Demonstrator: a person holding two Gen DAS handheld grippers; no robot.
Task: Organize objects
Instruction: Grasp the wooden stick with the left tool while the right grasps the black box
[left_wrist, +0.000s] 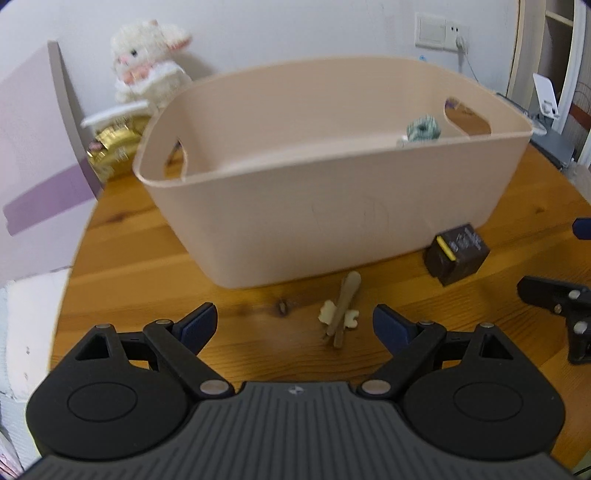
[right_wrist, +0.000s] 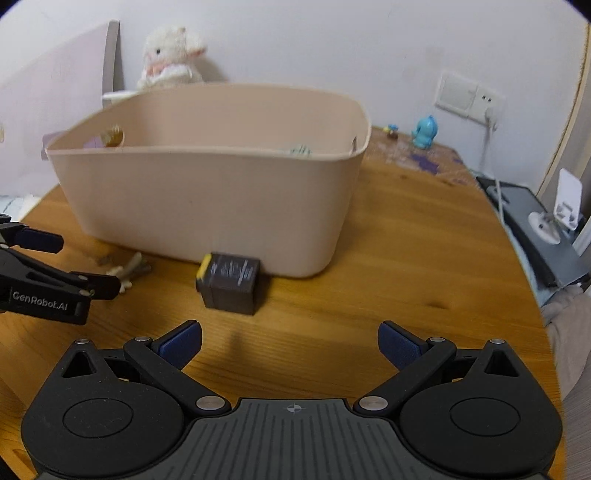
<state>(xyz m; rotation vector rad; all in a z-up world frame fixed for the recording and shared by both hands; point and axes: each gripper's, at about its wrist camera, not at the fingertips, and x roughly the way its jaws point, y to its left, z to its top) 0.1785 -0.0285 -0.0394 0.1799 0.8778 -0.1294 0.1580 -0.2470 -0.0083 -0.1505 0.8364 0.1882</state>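
Left wrist view. The left gripper hovers low over the wooden bench, its blue-padded fingers spread wide apart and holding nothing. Just beyond the gap, slightly right of centre, lies a small wooden clip with a pale ornament; motion blur hides its detail. Far of it stands the beige basket, whose near wall conceals most of its interior; only a green-and-white fabric item shows above the rim near the right handle cut-out. A dark box with a yellow edge sits on the bench touching or just beside the basket's near right corner; which cannot be told. The right gripper enters at the right edge, largely cut off. At far left, a white plush toy and a gold packet stand behind the basket, both blurred.

Right wrist view. The right gripper is likewise spread open and empty, near the dark box, which lies just ahead and left of its centre line against the basket. The clip lies left of the box, partly hidden by the left gripper, itself cut off at the left edge. The fabric item barely clears the rim. A blue figurine stands far right by the wall.
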